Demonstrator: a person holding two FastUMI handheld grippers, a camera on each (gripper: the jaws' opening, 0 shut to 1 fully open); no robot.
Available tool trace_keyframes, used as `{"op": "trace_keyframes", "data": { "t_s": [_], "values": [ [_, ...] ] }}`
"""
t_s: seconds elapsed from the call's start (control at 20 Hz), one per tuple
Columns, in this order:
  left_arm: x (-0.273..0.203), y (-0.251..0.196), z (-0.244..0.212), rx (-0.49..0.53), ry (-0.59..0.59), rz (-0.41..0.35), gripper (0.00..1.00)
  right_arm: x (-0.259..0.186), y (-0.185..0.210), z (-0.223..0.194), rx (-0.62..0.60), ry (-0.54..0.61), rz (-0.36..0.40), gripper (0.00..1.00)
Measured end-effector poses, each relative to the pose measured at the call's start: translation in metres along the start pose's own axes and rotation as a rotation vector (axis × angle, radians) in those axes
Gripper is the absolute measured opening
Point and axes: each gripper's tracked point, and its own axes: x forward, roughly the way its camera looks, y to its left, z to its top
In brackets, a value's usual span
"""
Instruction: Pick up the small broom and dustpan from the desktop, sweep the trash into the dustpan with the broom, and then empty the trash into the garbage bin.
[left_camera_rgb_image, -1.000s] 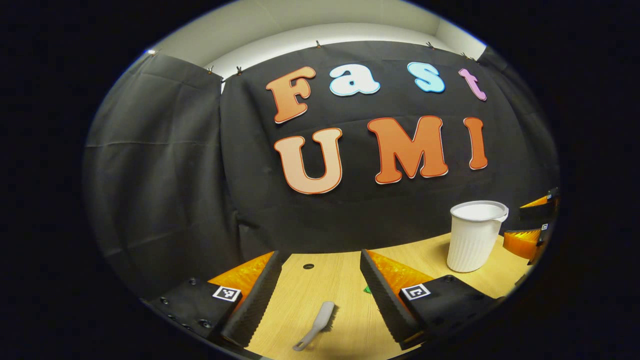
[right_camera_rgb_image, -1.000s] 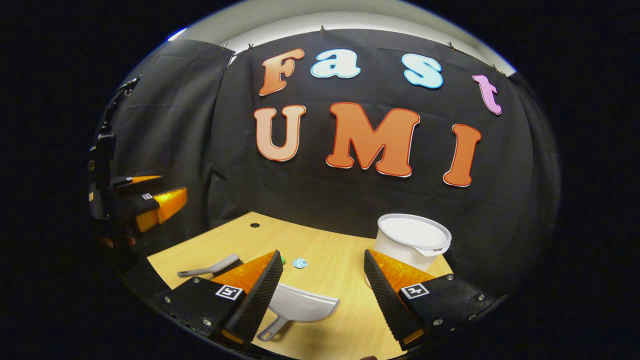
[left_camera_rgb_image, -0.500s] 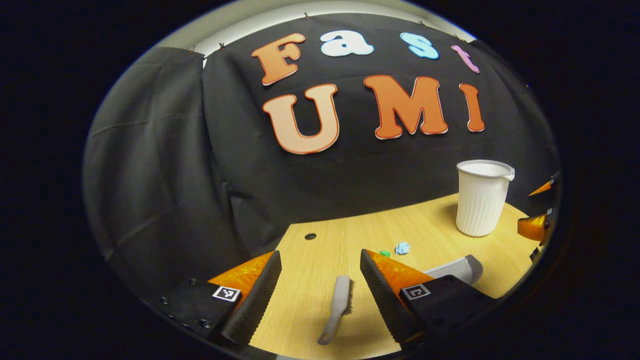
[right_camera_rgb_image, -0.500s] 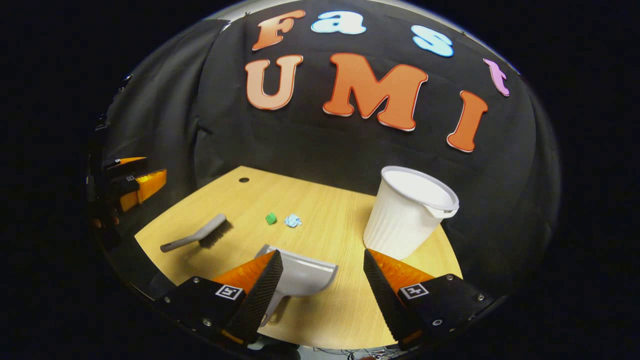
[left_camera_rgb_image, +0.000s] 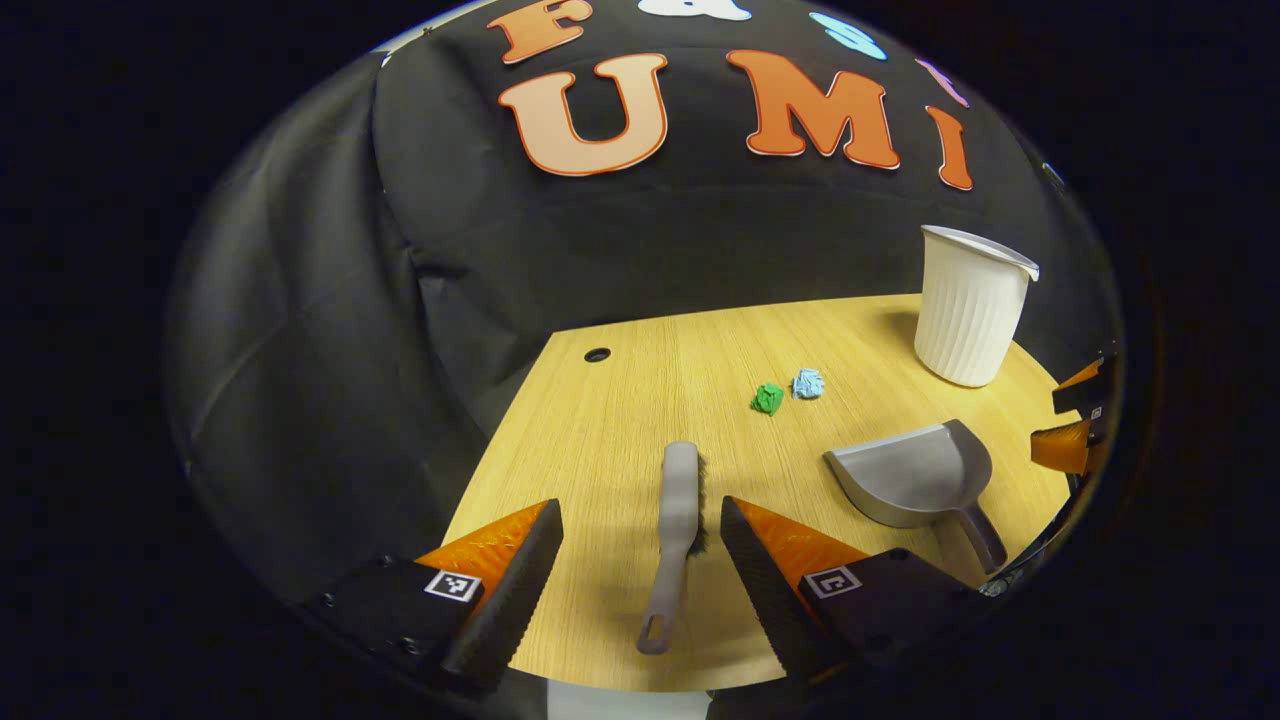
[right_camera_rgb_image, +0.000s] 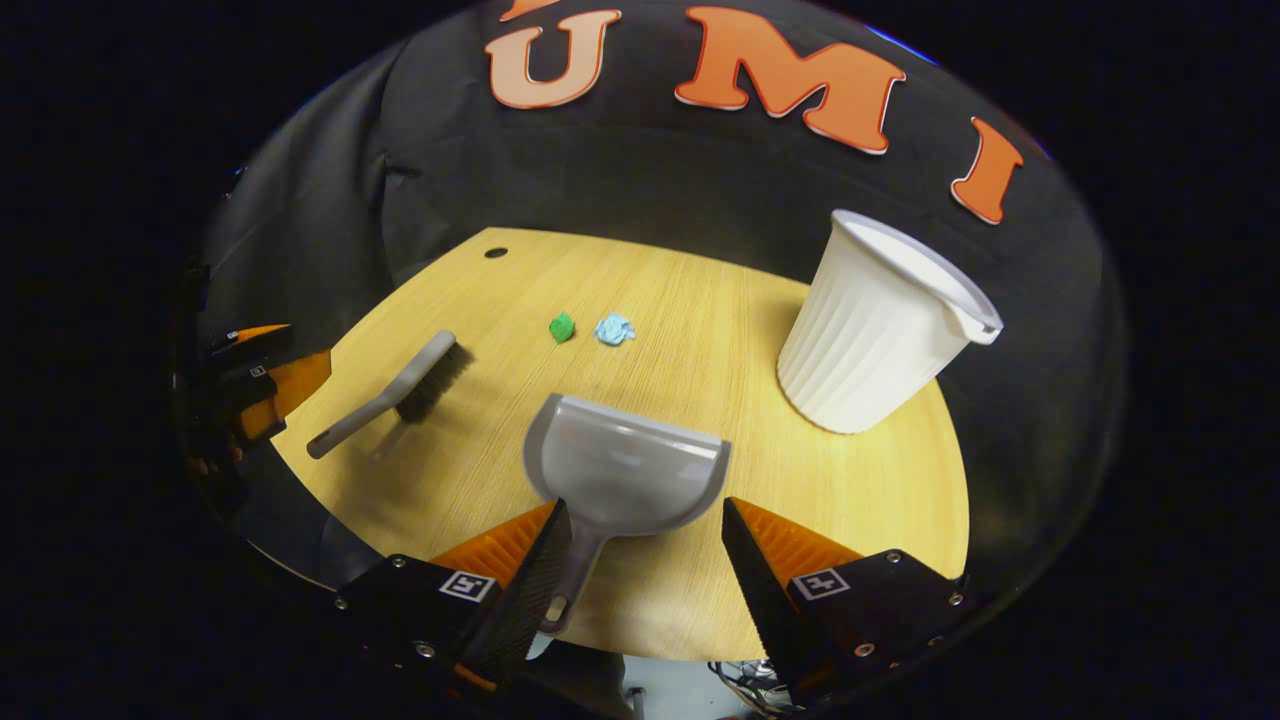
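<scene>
In the left gripper view, the left gripper (left_camera_rgb_image: 640, 560) hangs above the near edge of the wooden desktop (left_camera_rgb_image: 620, 400) with jaws wide apart — the small grey broom (left_camera_rgb_image: 676, 530) lies flat between them, not touched. In the right gripper view, the right gripper (right_camera_rgb_image: 645, 560) is also wide open over the grey dustpan (right_camera_rgb_image: 620, 470), whose handle lies just beside one finger. A green scrap (right_camera_rgb_image: 562, 327) and a blue scrap (right_camera_rgb_image: 614, 328) lie close together, and the white ribbed garbage bin (right_camera_rgb_image: 880, 320) stands upright further right.

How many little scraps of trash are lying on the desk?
2: a green scrap and a blue scrap lie side by side, beyond the dustpan, between the broom and the white bin.
</scene>
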Motion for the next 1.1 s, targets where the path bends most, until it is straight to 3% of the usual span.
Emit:
{"op": "trace_keyframes", "data": {
  "t_s": [0.45,0.75,1.0,1.05,1.1],
  "values": [
    [0.036,0.002,-0.033,-0.03,0.174,-0.06,1.0,0.042,0.031,-0.045,0.004,0.277,0.043,0.84],
    [0.062,-0.002,-0.052,-0.029,0.292,-0.107,1.0,0.065,0.041,-0.066,0.04,0.437,0.041,0.74],
    [0.065,-0.009,-0.081,-0.079,0.453,-0.179,1.0,0.075,0.052,-0.082,0.104,0.537,0.046,0.6],
    [0.063,-0.01,-0.088,-0.099,0.498,-0.194,1.0,0.077,0.055,-0.083,0.124,0.547,0.043,0.55],
    [0.061,-0.01,-0.098,-0.112,0.543,-0.21,1.0,0.078,0.052,-0.084,0.134,0.557,0.024,0.43]
  ]
}}
